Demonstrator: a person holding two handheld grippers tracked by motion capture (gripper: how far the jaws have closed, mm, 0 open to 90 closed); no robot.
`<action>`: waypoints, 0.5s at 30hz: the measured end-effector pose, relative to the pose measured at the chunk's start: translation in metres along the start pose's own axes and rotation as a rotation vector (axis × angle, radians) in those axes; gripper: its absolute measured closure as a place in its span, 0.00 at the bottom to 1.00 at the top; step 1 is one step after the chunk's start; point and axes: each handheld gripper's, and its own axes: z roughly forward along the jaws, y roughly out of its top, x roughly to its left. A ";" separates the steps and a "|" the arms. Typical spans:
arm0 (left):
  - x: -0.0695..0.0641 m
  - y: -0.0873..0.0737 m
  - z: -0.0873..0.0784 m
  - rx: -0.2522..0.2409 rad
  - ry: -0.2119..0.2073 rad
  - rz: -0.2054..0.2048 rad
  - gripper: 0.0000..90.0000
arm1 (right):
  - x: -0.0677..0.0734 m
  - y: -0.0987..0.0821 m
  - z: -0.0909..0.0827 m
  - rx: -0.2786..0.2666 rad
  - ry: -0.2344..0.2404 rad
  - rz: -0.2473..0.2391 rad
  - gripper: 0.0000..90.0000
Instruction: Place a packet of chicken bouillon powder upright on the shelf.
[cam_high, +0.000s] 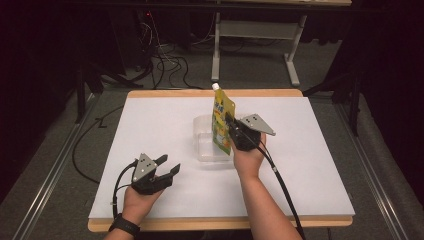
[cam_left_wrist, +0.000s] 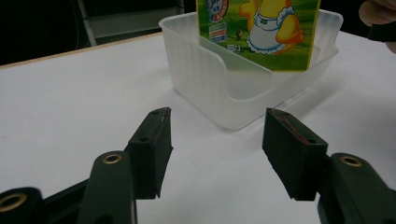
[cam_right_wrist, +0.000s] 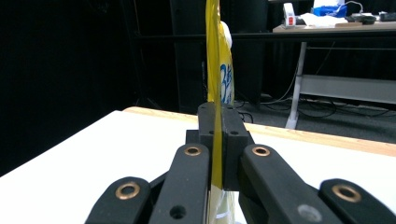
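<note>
Dark curtains and a grey carpeted floor (cam_high: 60, 165) ring the scene, with loose black cables (cam_high: 165, 62) lying on the floor beyond the far edge and the white legs of a second table (cam_high: 255, 45) standing behind them. Nearer, the desk (cam_high: 165, 125) has a white top with a pale wooden rim along its far and near edges. Most of its surface is bare.

Near the middle of the desk sits a clear plastic tub (cam_high: 204, 145), low-walled and rectangular with rounded corners; in the left gripper view its near wall dips into a cut-out. Nothing stands between the tub (cam_left_wrist: 205, 79) and the left gripper (cam_high: 169, 167), which rests low over the near left part of the desk, well apart from the tub, its jaws spread with only bare white surface between them.

The right gripper (cam_high: 231, 123) is held beside the tub's right side. Its jaws are closed tight on a yellow-green drink pouch (cam_high: 223, 122), pinching it by one thin edge, as the right gripper view shows. The pouch (cam_right_wrist: 219, 60) hangs upright, its lower end down inside the tub, whether touching the bottom I cannot tell. It is flat, with a white screw cap (cam_high: 216, 86) at the top and a cartoon yellow duck in a white apron printed on the face.
</note>
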 end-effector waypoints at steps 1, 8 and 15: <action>-0.001 0.001 0.002 0.005 -0.002 0.001 0.48 | 0.000 0.000 0.000 0.000 0.003 -0.004 1.00; -0.017 0.018 0.047 0.072 0.049 0.019 0.49 | -0.002 0.002 -0.003 0.032 0.028 0.008 0.98; -0.014 0.034 0.091 0.121 0.106 -0.031 0.57 | -0.010 0.001 -0.005 0.113 0.090 0.022 0.88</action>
